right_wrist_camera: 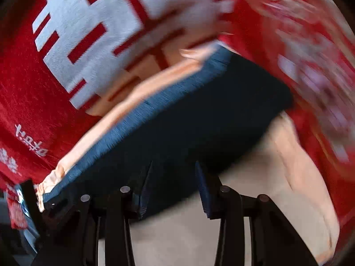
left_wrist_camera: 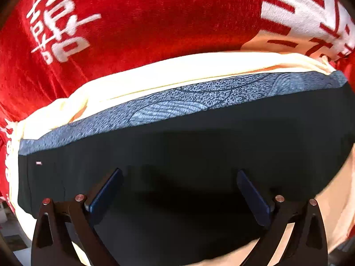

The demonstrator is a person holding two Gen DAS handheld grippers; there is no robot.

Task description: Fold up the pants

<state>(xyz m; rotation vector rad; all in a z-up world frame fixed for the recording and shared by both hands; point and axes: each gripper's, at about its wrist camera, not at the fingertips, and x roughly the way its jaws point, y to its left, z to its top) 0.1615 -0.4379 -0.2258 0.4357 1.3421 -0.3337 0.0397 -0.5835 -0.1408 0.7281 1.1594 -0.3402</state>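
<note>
The dark navy pants lie folded on a cream garment, with a blue-grey speckled band along their far edge. My left gripper is open just above the dark cloth, its blue pads wide apart and holding nothing. In the blurred right wrist view the pants show as a dark slab with a blue edge. My right gripper is open at the near edge of the pants, its left finger over the dark cloth and its right finger over the cream cloth.
A red cloth with white printed characters covers the surface all around and shows in the right wrist view. Cream fabric spreads to the right of the pants. A dark object sits at the far left edge.
</note>
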